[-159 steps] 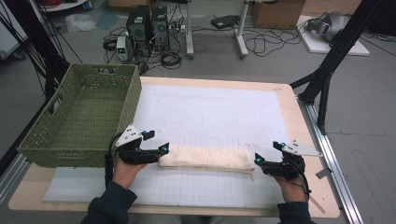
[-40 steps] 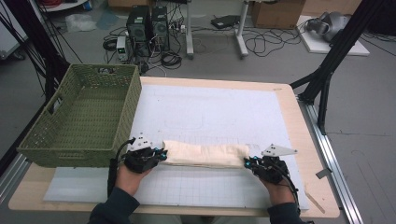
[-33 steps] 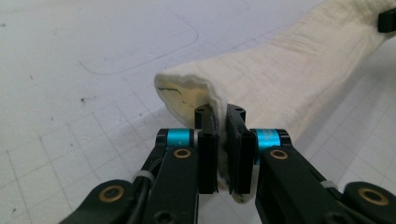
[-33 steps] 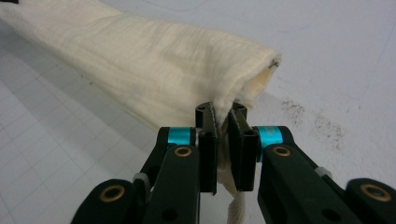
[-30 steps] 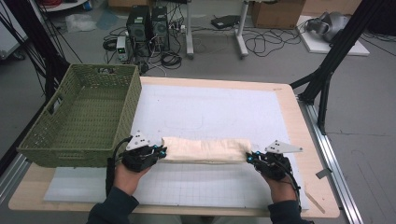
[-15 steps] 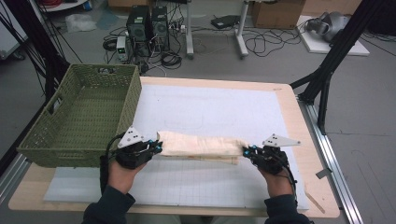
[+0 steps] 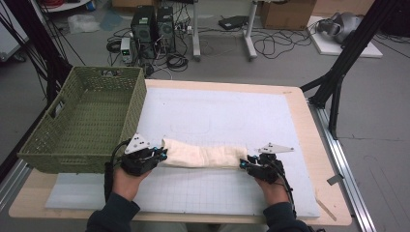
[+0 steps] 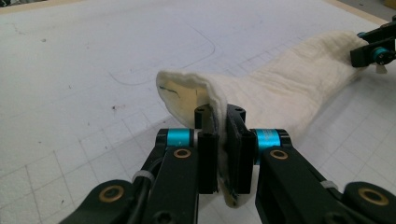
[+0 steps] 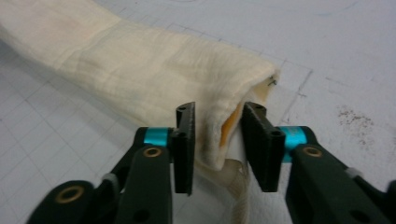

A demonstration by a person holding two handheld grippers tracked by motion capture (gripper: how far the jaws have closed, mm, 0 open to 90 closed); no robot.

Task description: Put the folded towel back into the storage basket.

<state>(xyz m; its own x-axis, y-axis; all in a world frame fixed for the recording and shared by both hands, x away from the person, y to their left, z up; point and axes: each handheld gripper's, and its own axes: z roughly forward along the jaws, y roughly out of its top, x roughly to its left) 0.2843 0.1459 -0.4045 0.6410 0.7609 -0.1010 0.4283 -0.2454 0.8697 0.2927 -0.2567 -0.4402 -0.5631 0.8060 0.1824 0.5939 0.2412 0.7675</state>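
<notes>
Right tool [image 9: 215,147] at lower centre: jaws have just been opening and stand apart. The cloth [image 9: 140,70] end sits between them, against the left jaw, clear of the right. The folded cloth runs to the upper left across the gridded bench [image 9: 336,60].

A pale wooden table [image 7: 300,104] stands on a grey floor [image 7: 382,125], topped by a white gridded mat [image 7: 232,111]. Beyond the table's far edge, two black computer towers [image 7: 153,21] sit among tangled cables [image 7: 275,46]. White desk legs [image 7: 250,29] rise behind them. Cardboard boxes [image 7: 283,12] line the back. Black frame struts [image 7: 348,53] slant down at right, beside a grey object [image 7: 338,26], possibly a headset. Lighting is even.
</notes>
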